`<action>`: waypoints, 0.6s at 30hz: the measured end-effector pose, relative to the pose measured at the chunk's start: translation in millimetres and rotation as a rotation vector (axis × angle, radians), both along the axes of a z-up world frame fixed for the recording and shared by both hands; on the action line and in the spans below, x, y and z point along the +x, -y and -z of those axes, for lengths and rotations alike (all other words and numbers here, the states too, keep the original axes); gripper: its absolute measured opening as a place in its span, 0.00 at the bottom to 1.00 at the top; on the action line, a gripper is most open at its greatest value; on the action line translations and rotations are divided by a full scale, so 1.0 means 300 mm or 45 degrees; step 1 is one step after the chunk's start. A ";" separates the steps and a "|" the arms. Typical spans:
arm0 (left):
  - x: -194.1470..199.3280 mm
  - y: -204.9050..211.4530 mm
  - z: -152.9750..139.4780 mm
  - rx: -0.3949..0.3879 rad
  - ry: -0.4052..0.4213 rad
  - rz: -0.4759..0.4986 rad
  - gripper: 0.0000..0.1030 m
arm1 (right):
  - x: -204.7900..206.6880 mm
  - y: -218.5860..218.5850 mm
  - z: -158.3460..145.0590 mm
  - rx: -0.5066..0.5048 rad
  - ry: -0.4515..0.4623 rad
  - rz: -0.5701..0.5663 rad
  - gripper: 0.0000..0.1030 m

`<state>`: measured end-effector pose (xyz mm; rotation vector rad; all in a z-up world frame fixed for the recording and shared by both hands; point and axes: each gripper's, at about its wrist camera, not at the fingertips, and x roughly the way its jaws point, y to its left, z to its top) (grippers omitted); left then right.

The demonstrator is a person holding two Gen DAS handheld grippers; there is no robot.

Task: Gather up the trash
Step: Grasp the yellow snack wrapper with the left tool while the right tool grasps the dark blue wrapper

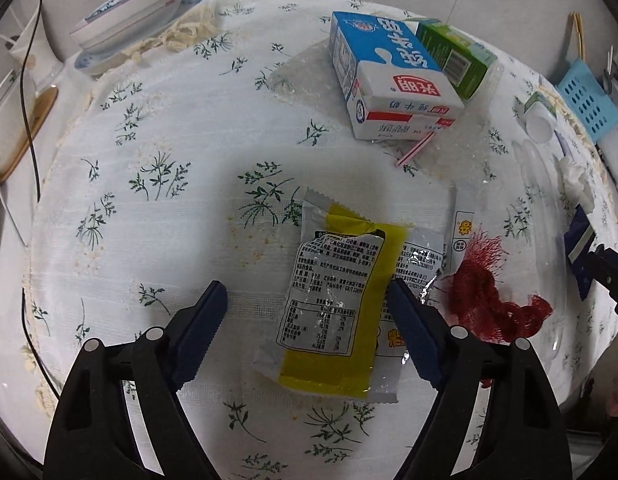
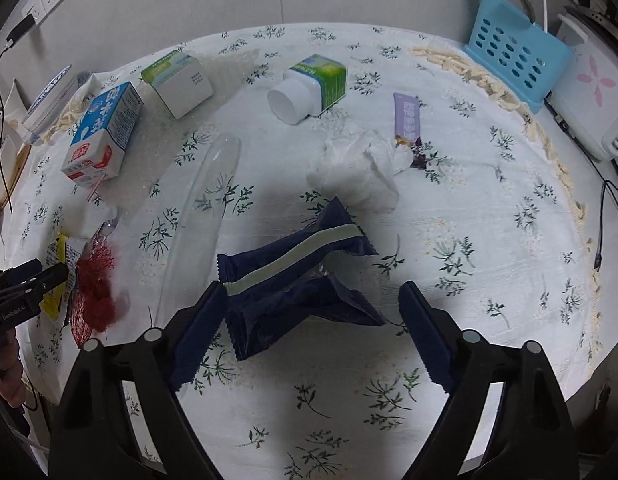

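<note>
Straddling 2 wrappers at once, my left gripper [image 1: 305, 300] stands open with the yellow-and-silver snack wrapper [image 1: 337, 304] between its jaws, its right pad just at the foil's edge, nothing pinched yet; my right gripper [image 2: 313, 300] is likewise open around the crumpled navy wrapper [image 2: 297, 280]. Both look feather-light, crinkly and slick, so I judge a pinch across a raised fold or the crimped end safer than the flat middle. Just beside the yellow wrapper lies red mesh netting [image 1: 489, 296], soft and likely to snag. Milk cartons [image 1: 385, 80], a tissue wad [image 2: 357, 172] and a clear plastic lid [image 2: 201, 216] sit farther out on the floral tablecloth [image 1: 149, 200]; the table edge lies close below both grippers.
</note>
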<state>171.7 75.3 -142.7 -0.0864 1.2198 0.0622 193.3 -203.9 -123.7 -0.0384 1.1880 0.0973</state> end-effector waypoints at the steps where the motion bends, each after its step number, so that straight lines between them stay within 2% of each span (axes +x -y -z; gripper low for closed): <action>1: 0.001 0.006 0.001 0.010 -0.006 0.007 0.77 | 0.002 -0.002 0.008 0.002 -0.008 0.001 0.74; 5: 0.010 0.032 0.002 0.058 -0.038 0.022 0.70 | 0.013 -0.009 0.032 0.021 -0.040 0.010 0.66; 10: 0.035 0.067 -0.002 0.064 -0.078 0.035 0.59 | 0.026 -0.016 0.049 0.039 -0.074 0.017 0.50; 18: 0.065 0.104 -0.011 0.067 -0.121 0.057 0.36 | 0.025 -0.025 0.051 0.021 -0.067 0.044 0.40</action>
